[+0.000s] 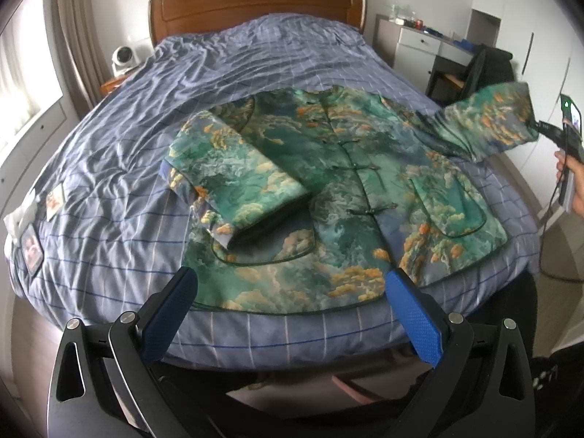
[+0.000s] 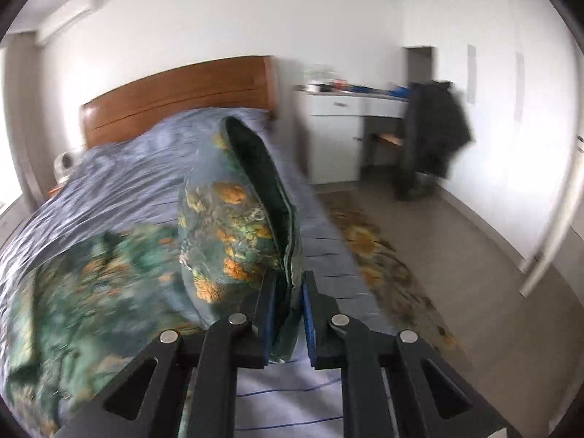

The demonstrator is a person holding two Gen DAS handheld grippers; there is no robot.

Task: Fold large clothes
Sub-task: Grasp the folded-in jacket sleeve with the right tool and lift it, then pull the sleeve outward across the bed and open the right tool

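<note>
Left wrist view first: jacket (image 1: pixel 339 189), green and orange print, lies front-up on the bed (image 1: pixel 109 153) with its hem toward me at 6 o'clock and collar at 12. One sleeve (image 1: pixel 233 179) is already folded in across the chest, lying from about 10 o'clock down toward the centre of the garment. That half I count as done. My left gripper (image 1: pixel 288 292) hangs over the hem, fingers spread wide, nothing between them; whether the tips touch the cloth I cannot tell. At 3 o'clock the other sleeve (image 1: pixel 489 120) is lifted clear of the bedding, its cuff end in my right gripper (image 1: pixel 544 127), with a hand (image 1: pixel 573 179) on the handle at the frame edge. Right wrist view, blurred: right gripper (image 2: pixel 288 284) has its fingers pinching the cuff (image 2: pixel 255 197), cloth bunched between the pads, dark lining showing in the opening above. My reading: roughly a third through. Left to do, I judge: carry this sleeve across toward 9 o'clock and lay it over the chest, then bring the sides in if wanted, then fold hem to collar. Body of the jacket is not yet folded anywhere.
</note>
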